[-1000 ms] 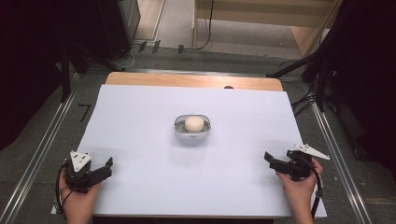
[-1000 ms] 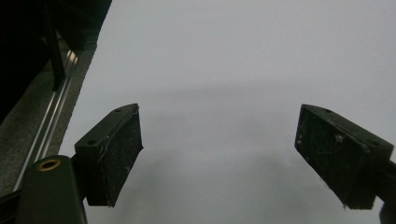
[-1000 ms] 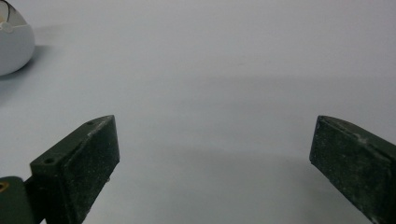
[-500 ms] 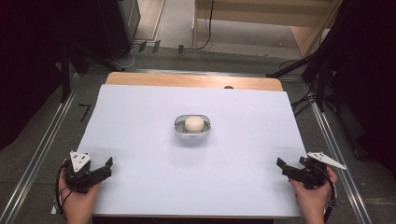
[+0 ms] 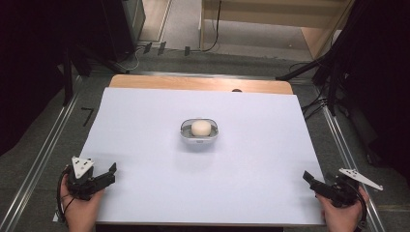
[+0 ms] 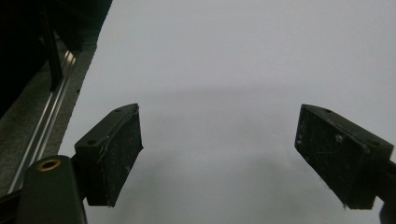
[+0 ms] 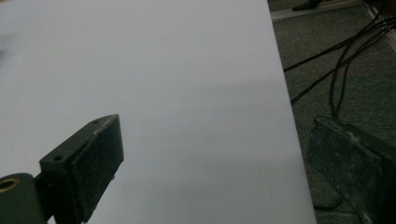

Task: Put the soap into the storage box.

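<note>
Both grippers flank the bowl [image 5: 199, 131], well apart.

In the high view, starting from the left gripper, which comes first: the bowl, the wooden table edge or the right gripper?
From the left gripper:
1. Bowl, holding a ball, mid-sheet.
2. Wooden table edge, at the far side.
3. Right gripper, near right corner.

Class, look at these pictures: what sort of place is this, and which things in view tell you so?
Probably a lab or recording workspace: a table under a plain white sheet, metal rails beside it, loose cables on a carpeted floor, dark curtains around.
</note>
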